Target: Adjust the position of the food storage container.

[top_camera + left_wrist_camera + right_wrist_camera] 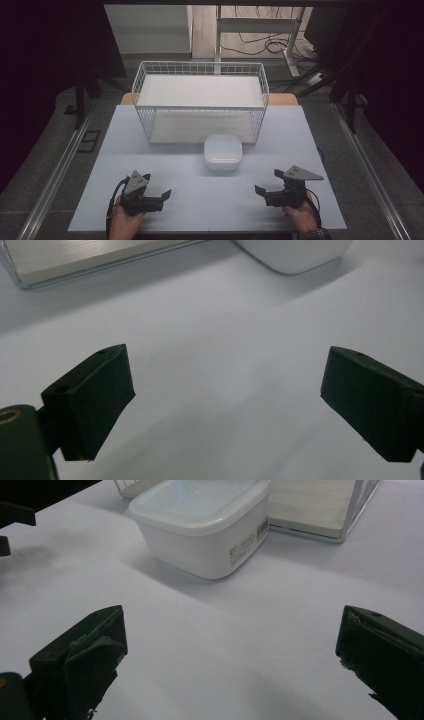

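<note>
Both grippers, left (156,187) & right (267,181), wide open, holding nothing, well apart from lidded white container (223,152) just in front of wire basket (200,100). Approach level, clamp opposite walls below lid, prob. w/ even pressure.

White wire basket (200,95) at the table's (150,150) far edge; cables (260,45) on floor beyond.
</note>
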The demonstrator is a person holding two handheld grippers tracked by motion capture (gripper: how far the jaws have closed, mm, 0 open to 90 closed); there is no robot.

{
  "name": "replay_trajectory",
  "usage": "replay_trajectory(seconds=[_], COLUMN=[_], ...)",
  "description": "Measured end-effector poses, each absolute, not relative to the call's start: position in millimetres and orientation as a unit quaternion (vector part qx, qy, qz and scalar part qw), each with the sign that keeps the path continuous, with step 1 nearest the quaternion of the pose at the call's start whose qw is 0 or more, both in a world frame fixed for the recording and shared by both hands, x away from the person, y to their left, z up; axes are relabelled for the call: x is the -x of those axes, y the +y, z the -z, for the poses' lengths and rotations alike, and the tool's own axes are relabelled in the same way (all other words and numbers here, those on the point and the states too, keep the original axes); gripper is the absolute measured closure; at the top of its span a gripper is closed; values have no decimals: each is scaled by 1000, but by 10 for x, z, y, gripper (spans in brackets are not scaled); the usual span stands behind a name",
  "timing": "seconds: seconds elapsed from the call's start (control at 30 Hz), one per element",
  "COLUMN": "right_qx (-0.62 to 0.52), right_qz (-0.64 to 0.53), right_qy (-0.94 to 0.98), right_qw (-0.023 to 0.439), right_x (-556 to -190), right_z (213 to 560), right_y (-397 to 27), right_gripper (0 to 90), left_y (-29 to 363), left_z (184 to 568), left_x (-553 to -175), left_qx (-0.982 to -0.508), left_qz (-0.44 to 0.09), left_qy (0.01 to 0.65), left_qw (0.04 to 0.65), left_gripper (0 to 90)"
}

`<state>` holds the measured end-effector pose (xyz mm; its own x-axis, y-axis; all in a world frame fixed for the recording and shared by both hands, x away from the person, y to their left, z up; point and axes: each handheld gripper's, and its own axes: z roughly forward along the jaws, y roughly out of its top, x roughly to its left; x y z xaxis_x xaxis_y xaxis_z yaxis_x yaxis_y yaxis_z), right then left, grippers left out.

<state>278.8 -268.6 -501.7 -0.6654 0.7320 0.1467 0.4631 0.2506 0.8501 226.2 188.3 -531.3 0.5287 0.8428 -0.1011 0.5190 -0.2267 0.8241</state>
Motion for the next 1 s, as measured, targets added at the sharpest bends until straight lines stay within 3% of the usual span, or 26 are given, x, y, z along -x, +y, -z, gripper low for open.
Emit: replay_trajectory(seconds=[0.6, 0.8, 1.0], right_qx=[-370, -377, -386], right_qz=[-452, -430, -426], right_qy=[799, 807, 806], right_qw=[139, 150, 139], right_x=[-2783, -2830, -2927], right_z=[5035, 5001, 4939], right_y=[-2576, -2557, -2536], right_gripper=[0, 0, 132], left_y=[1862, 1781, 1719], left_z=[5291, 5256, 5191], left_x=[-2295, -2320, -2415], left_qx=[-771, -782, -791], left_qz=[-148, -141, -166], left_qy=[451, 436, 415], left_qw=[425, 422, 418], left_gripper=[35, 76, 173])
